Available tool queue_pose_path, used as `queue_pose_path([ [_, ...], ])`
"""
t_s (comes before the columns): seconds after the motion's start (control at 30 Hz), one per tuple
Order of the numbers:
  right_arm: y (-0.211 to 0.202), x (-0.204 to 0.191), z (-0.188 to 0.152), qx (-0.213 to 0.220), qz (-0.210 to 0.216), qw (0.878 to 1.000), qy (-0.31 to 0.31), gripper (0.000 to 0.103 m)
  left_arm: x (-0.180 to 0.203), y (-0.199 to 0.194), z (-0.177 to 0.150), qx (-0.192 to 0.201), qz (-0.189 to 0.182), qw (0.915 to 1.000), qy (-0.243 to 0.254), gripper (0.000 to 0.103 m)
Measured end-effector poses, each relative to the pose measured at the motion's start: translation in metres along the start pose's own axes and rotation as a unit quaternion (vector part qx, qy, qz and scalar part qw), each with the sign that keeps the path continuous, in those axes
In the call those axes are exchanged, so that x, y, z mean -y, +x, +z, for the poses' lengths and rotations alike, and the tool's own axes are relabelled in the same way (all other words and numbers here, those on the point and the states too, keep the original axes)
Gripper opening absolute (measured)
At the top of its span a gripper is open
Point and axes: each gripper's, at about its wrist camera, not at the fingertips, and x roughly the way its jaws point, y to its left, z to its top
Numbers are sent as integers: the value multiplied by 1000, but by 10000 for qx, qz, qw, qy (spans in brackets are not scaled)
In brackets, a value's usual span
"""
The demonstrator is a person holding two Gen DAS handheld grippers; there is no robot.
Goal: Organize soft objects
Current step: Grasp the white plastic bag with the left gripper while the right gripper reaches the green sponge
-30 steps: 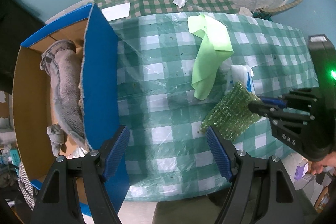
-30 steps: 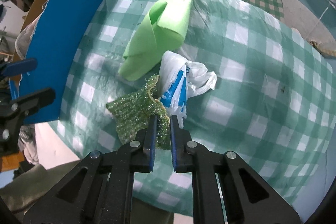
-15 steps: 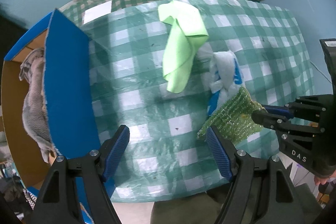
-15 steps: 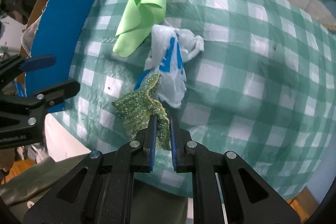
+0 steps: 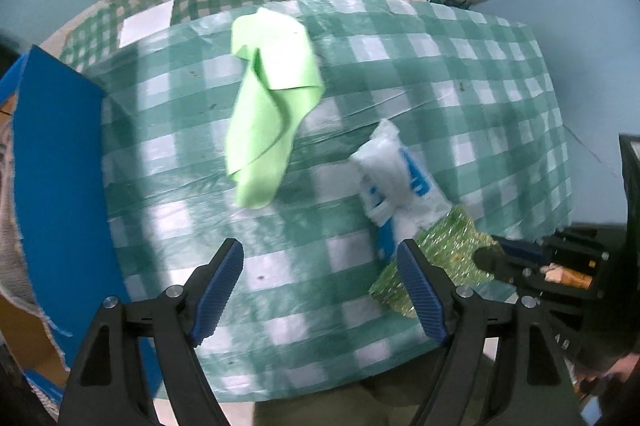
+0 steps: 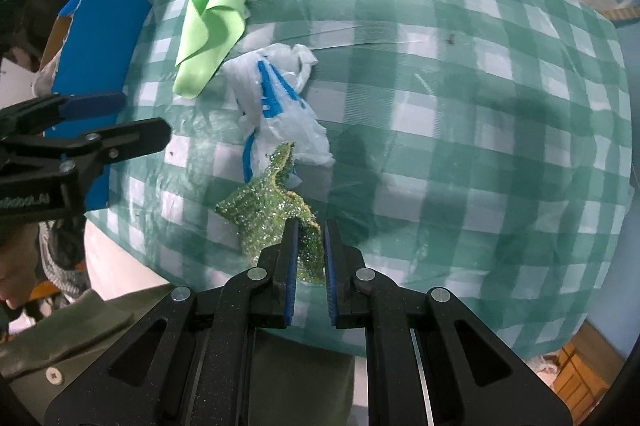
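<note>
The right gripper (image 6: 307, 246) is clamped on a green glittery scouring cloth (image 6: 268, 210), which hangs from its blue pads above the near edge of the green-and-white checked tablecloth (image 6: 480, 106). The left gripper (image 5: 320, 290) hovers over the cloth-covered table with its jaws wide apart and nothing between them. A crumpled white-and-blue plastic bag (image 6: 276, 106) lies just beyond the scouring cloth, and a folded light-green cloth (image 5: 272, 106) lies past that. At the table's left side stands a blue cardboard box (image 5: 60, 186) with a grey fabric item (image 5: 8, 226) inside
</note>
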Motion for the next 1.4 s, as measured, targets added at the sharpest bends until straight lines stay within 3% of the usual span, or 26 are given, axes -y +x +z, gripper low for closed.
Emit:
queue_pose_path([
  [0.27, 3, 6, -6, -44, -9, 10000, 30, 11, 18, 21, 15, -170, -467, 9982, -329, 81],
  [0.5, 8, 4, -11, -97, -36, 9999, -127, 11, 28, 34, 25, -238, -533, 9969, -532, 82],
  [0.8, 7, 7, -21, -77, 5, 9998, -166, 11, 30, 66, 38, -517, -350, 9942, -878, 81],
  [0.87, 6, 9, -21, -54, 13, 9999, -151, 11, 29, 70, 39, -538, -391, 9933, -943, 72],
  [0.93, 4, 10, -21, -30, 25, 9999, -144, 11, 29, 72, 38, -562, -337, 9935, -930, 47],
  [1.07, -2, 13, -22, 41, 35, 9998, -167, 11, 34, 74, 33, -627, -238, 9947, -778, 43],
  [1.4, -25, 1, -18, 265, 31, 9992, -300, 11, 26, 27, 13, 54, -252, 9985, -481, 42],
])
